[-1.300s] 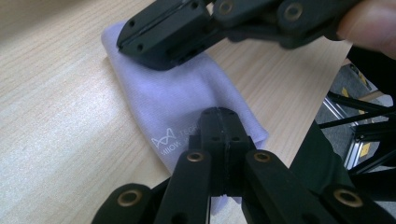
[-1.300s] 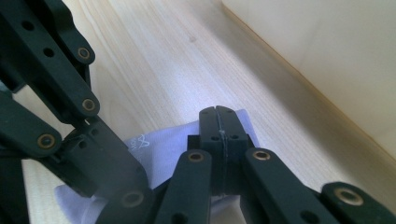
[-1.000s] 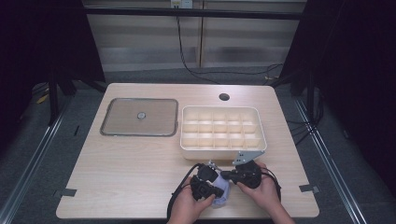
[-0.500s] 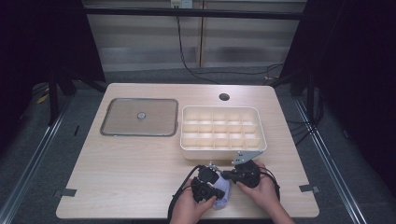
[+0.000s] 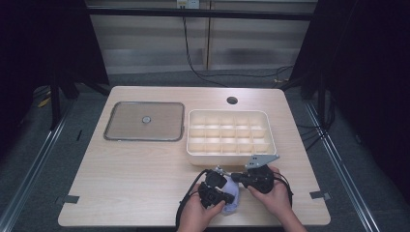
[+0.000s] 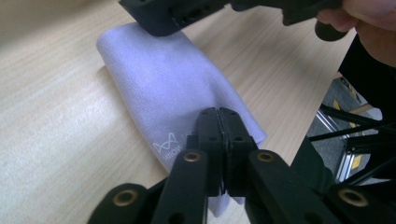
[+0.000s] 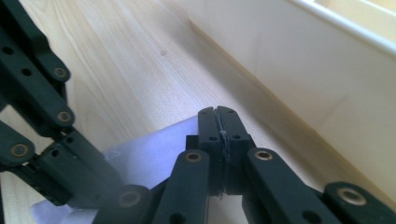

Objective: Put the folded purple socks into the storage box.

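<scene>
We find the pale lilac cloth (image 5: 232, 197) low in the high view, a little right of centre, lying on the wooden table (image 5: 135, 179) near its front edge and just below the white compartment tray (image 5: 231, 136). The left gripper (image 5: 223, 193) and the right gripper (image 5: 238, 178) meet over the cloth, each carried by a hand entering from the bottom edge of the frame. In the left gripper view the left gripper (image 6: 218, 122) has its jaws pressed together at the centre of the frame, clamped on a fold of the cloth (image 6: 173, 88), which stretches from the lower centre up toward the upper left; faint white lettering is printed on it at lower centre. The right gripper's body crosses the top of that frame. In the right gripper view the right gripper (image 7: 218, 122) likewise stands with its jaws clenched at mid-frame, a thin edge of the cloth (image 7: 154, 154) pinched between them; the cloth spreads to the lower left, and the left gripper's linkage occupies the left side. The tray wall (image 7: 327, 70) runs across the upper right of that view. We note a flat lid (image 5: 145, 121) with a small central knob at the left of the tray in the high view, well apart from the cloth.
</scene>
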The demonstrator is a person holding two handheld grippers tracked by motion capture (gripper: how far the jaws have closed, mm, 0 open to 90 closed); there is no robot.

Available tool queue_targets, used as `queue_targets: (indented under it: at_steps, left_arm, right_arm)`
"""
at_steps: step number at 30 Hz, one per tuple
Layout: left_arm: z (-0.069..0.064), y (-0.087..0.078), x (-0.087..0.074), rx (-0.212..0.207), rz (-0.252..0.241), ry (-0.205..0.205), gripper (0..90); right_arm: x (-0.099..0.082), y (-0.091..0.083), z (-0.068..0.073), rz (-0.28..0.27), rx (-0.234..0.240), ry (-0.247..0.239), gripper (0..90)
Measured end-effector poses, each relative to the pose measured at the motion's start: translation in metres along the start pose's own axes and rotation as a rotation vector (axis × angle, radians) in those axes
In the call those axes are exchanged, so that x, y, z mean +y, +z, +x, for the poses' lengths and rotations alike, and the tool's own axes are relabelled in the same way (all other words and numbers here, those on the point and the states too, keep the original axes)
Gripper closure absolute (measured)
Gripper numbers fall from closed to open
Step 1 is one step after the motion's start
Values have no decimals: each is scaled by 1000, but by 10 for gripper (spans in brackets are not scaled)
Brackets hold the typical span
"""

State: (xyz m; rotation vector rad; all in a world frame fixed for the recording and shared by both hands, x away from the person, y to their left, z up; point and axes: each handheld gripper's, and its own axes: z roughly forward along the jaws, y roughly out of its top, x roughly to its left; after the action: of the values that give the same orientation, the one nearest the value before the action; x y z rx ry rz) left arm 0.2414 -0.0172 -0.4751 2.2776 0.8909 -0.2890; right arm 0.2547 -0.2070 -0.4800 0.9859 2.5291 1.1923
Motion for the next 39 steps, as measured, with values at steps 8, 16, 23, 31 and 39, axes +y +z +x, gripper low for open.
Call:
queue_targets:
  at_steps: [8, 16, 23, 31, 39]
  left_arm:
    - [-1, -8, 6, 5, 13, 18, 738]
    - [4, -27, 11, 4, -17, 16, 629]
    - [9, -36, 13, 19, -32, 32, 584]
    - [17, -41, 10, 70, -45, 51, 503]
    - [36, -53, 2, 107, -69, 94, 440]
  right_arm:
    - [-2, -8, -3, 6, -5, 21, 829]
    - [0, -15, -4, 1, -8, 53, 772]
    - [-1, -20, -7, 17, -20, 79, 698]
    - [0, -31, -6, 21, -25, 118, 593]
    - [-1, -34, -2, 36, -18, 117, 549]
